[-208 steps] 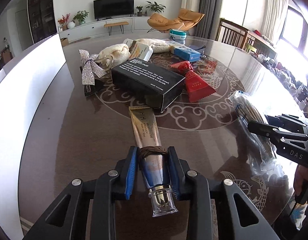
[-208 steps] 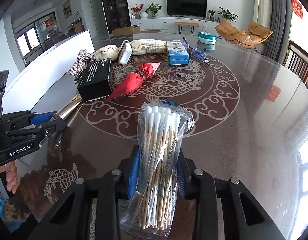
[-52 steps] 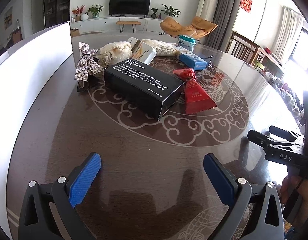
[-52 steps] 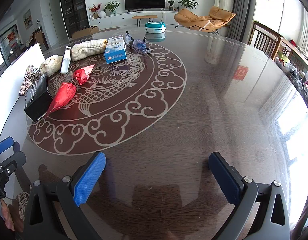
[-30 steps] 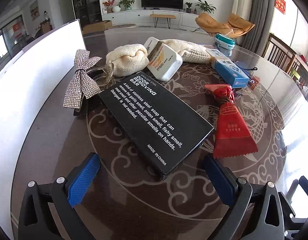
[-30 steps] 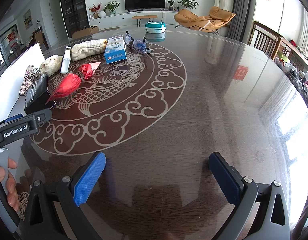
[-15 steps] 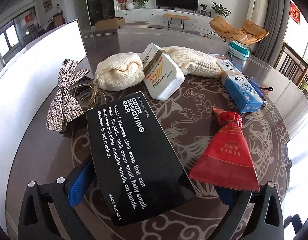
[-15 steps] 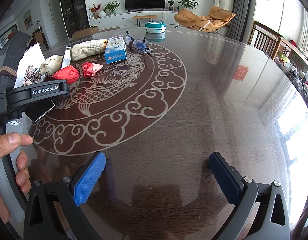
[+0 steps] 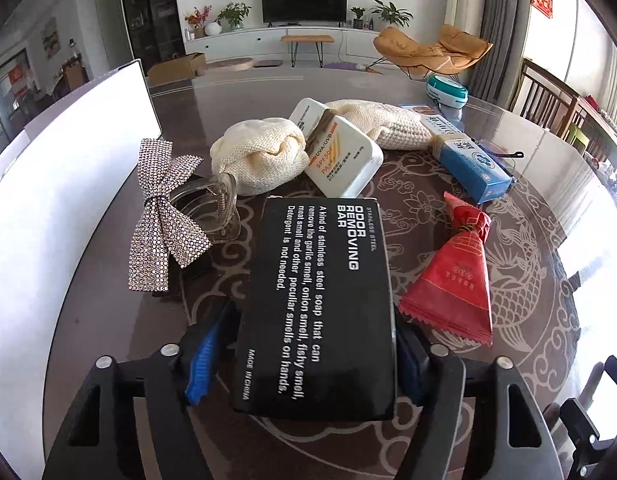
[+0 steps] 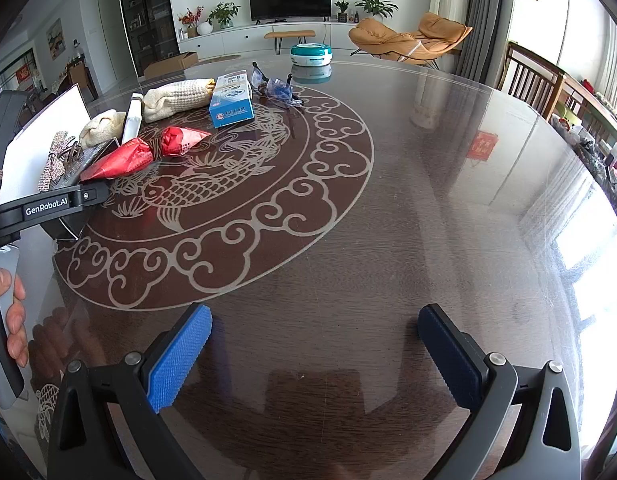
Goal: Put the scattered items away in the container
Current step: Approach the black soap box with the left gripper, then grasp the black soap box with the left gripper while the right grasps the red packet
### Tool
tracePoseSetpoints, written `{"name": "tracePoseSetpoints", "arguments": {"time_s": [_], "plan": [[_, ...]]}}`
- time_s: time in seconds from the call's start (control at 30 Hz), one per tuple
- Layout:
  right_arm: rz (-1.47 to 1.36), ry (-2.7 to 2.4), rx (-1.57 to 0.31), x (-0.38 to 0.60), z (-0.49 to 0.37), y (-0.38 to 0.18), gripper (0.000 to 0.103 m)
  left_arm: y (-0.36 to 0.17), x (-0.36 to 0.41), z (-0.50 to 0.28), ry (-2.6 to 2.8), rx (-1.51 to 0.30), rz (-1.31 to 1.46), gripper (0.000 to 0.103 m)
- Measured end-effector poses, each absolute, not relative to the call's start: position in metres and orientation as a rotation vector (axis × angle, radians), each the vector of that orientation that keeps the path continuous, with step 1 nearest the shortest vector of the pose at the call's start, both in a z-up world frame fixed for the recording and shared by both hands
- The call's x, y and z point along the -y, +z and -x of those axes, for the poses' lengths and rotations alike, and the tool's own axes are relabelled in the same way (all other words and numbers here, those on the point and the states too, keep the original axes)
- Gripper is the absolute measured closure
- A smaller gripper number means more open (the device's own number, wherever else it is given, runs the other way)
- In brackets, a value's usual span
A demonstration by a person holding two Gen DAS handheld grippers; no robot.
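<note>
Closing left tongs astride the black box, white container alongside.

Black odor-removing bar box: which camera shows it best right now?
The left wrist view: the black box fills the centre, label readable, between the closing left claw. The right wrist view shows only a dark sliver, mostly hidden behind the red pouch and the claw's arm.

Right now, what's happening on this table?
A person is tidying with two handheld grippers. The left gripper is closing around the black rectangular odor-removing-bar box, which sits between its blue pads on the dark patterned round table. The right gripper hangs open over bare tabletop, holding nothing.
</note>
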State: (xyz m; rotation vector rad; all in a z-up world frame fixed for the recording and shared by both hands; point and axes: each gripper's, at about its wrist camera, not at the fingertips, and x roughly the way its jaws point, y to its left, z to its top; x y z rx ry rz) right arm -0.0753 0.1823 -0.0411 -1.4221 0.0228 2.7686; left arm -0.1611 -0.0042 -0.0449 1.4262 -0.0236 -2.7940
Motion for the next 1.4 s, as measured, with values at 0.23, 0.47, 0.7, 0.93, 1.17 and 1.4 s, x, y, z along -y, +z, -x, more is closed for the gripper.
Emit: {"name": "tracePoseSetpoints", "arguments": {"time_s": [0.23,0.47,0.7,0.93,1.17,1.4], "plan": [[1.422,2.769,-0.023,-0.182,0.075,-0.041,0.000,-0.044,0.012,0.135,-2.856,0.075,-1.448,0.045],[1.422,2.769,-0.023,-0.182,0.075,-0.041,0.000,-0.043,0.028,0.088,-2.913,0.131,-1.474,0.045],[1.422,2.769,-0.023,-0.183,0.075,-0.041,0.000,-0.044,0.035,0.076,-2.950,0.154,-1.464,0.042],[1.422,2.768,-0.023,-0.182,0.075,-0.041,0.000,-0.047,0.038,0.079,-2.943,0.143,-1.467,0.019],[1.422,2.768,-0.023,-0.183,0.074,-0.041,0.000,-0.050,0.037,0.081,-2.927,0.148,-1.499,0.006],[1.422,2.768,-0.023,-0.182,0.075,-0.041,0.000,-0.052,0.038,0.083,-2.914,0.145,-1.517,0.000]]}}
